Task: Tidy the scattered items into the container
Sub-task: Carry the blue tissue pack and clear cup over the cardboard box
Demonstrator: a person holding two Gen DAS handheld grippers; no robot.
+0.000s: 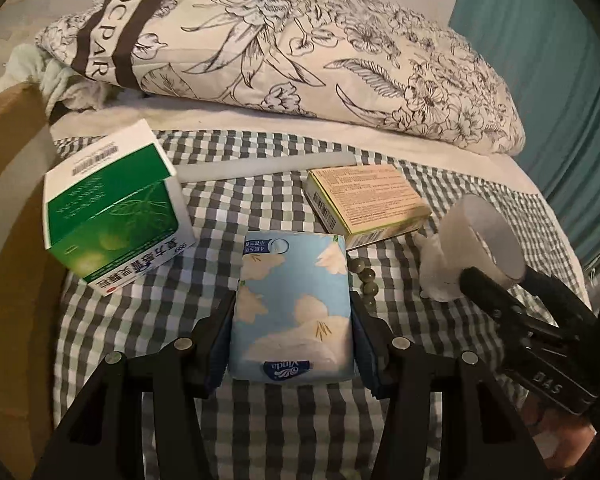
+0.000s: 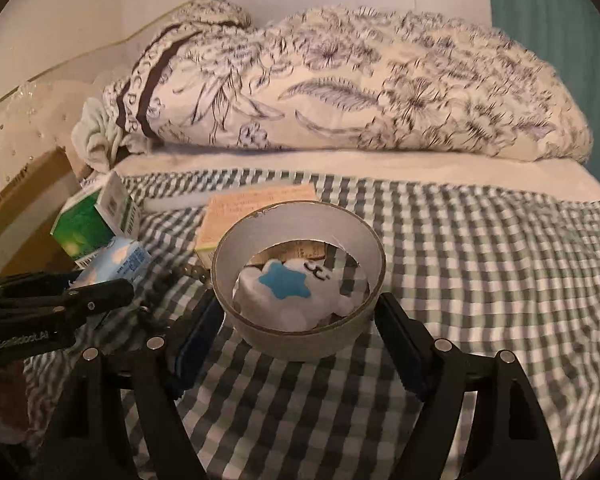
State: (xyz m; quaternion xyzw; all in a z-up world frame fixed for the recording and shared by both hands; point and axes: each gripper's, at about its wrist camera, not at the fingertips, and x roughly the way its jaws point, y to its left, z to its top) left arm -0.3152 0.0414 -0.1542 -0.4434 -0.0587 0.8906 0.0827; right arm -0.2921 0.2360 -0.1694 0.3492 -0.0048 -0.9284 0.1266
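Observation:
My left gripper point(image 1: 292, 324) is shut on a blue tissue pack point(image 1: 292, 292) with a flower print, its pads pressed on both sides of the pack above the checked sheet. That pack point(image 2: 116, 260) also shows at the left gripper's tip in the right wrist view. My right gripper point(image 2: 298, 320) is shut on a wide tape roll point(image 2: 300, 340), which hangs tilted off the bed. In the left wrist view the tape roll point(image 1: 480, 232) sits at the right gripper point(image 1: 500, 276). A brown cardboard box point(image 1: 8, 200) stands at the left.
On the checked sheet point(image 1: 220, 208) lie a green and white box point(image 1: 116, 208), a beige box point(image 1: 368, 200), a string of beads point(image 1: 364, 276), a white plush toy point(image 2: 288, 292) and a long white strip point(image 1: 268, 166). A floral quilt point(image 1: 300, 52) is heaped behind. A teal curtain point(image 1: 540, 60) hangs at right.

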